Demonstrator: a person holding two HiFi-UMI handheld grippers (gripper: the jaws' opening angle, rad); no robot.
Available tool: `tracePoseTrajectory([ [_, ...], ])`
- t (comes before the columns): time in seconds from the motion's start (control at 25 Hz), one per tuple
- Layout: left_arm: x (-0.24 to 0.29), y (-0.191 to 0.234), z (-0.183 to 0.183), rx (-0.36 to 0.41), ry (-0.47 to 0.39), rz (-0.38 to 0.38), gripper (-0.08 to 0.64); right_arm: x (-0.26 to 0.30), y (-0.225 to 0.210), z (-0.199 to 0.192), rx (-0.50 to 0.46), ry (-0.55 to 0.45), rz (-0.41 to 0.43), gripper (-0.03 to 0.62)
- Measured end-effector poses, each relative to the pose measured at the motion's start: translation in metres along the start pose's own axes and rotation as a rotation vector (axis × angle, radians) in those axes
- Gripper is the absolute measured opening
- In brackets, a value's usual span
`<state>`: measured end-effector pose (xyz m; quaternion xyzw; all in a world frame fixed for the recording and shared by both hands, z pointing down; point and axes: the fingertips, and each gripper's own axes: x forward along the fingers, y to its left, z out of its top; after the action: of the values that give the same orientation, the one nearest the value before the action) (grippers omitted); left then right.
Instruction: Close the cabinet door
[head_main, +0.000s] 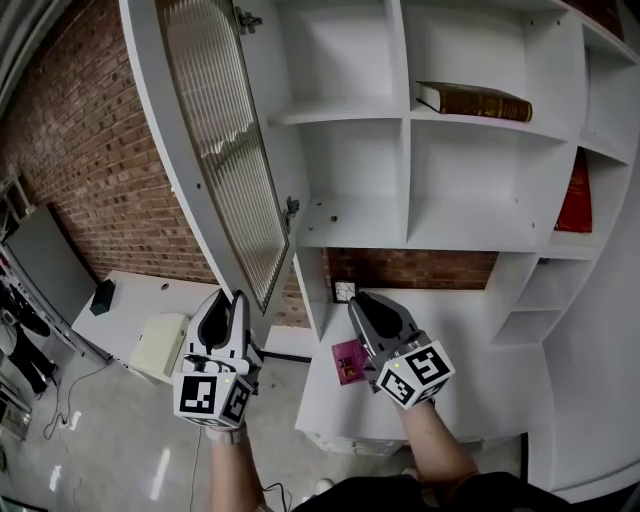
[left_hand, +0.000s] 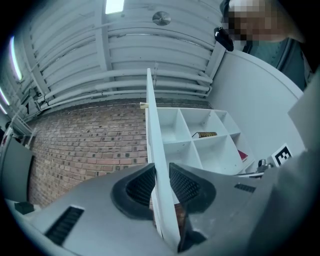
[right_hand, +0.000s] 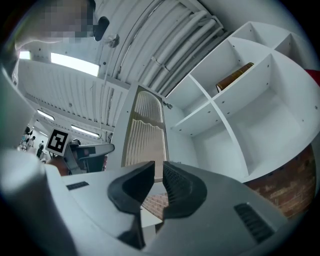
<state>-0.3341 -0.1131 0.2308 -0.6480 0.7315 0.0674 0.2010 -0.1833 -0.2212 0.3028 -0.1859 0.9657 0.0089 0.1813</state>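
The white cabinet (head_main: 405, 130) stands open, and its door (head_main: 225, 150), with a ribbed glass panel, swings out to the left. My left gripper (head_main: 237, 297) is at the door's lower edge. In the left gripper view the door (left_hand: 152, 130) runs edge-on between the jaws, and the left gripper (left_hand: 161, 185) is shut on it. My right gripper (head_main: 360, 298) hovers below the shelves over the white counter, to the right of the door. In its own view the right gripper (right_hand: 159, 182) is shut with nothing in it, and the door (right_hand: 145, 130) shows beyond.
A brown book (head_main: 472, 100) lies on an upper shelf and a red book (head_main: 575, 195) stands at the right. A pink card (head_main: 349, 361) lies on the white counter (head_main: 470, 330). A brick wall (head_main: 80, 150) and a cream box (head_main: 160, 345) are to the left.
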Motion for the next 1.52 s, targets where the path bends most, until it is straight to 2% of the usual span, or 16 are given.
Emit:
tracePoseTrajectory([
  [0.6, 0.007, -0.034, 0.004, 0.001, -0.037, 0.183, 0.074, -0.012, -0.052, 0.009, 0.03, 0.014, 0.128, 0.058],
  [1.2, 0.028, -0.08, 0.005, 0.034, -0.043, 0.265, 0.074, -0.034, -0.094, 0.022, 0.04, 0.0, 0.201, 0.058],
  [1.52, 0.045, -0.109, 0.002, 0.055, -0.045, 0.256, 0.08, -0.052, -0.119, 0.023, 0.06, 0.001, 0.192, 0.058],
])
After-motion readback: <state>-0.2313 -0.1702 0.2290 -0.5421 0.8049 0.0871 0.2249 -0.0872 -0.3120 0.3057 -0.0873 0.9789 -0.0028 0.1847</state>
